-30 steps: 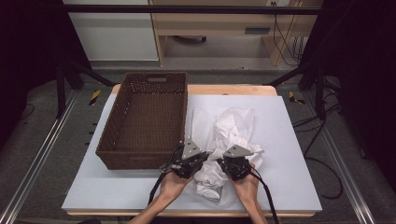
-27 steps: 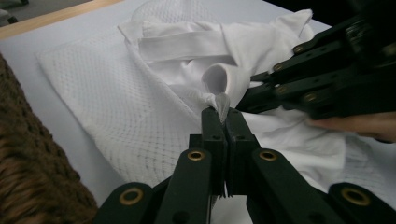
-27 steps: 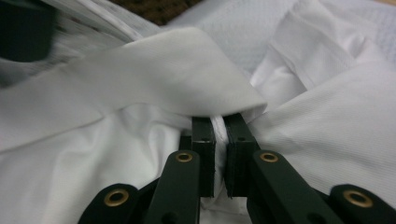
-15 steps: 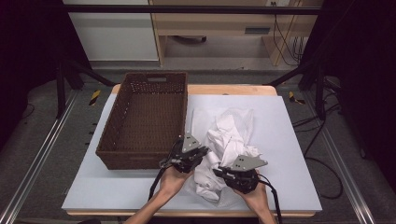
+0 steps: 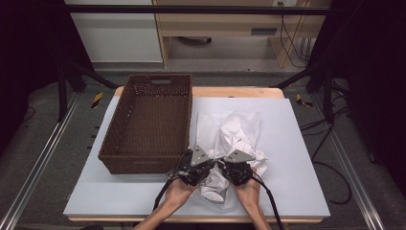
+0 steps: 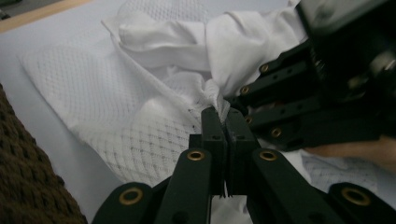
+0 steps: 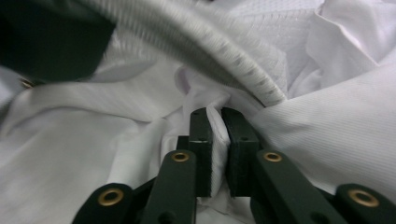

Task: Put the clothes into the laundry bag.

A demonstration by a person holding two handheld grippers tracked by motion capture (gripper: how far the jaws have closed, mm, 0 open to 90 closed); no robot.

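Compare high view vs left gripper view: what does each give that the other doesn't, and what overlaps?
High view alone: the whole wicker basket with bare floor, both forearms, the white garment in full, crumpled right of the basket. Left gripper view alone: the left gripper with jaws shut on a pinch of mesh fabric at their tips. Shared: the garment, a bit of the basket's wall, the white table, and the right gripper close beside the left one; its jaws have just been opening, fabric between them.

A brown woven wicker basket [image 5: 148,124] sits on the pale rectangular table mat [image 5: 297,158]. A crumpled white cloth [image 5: 232,136] lies just beside it, at three o'clock. Two black two-jaw grippers, left [image 5: 203,168] and right [image 5: 229,168], meet at the cloth's six o'clock edge.
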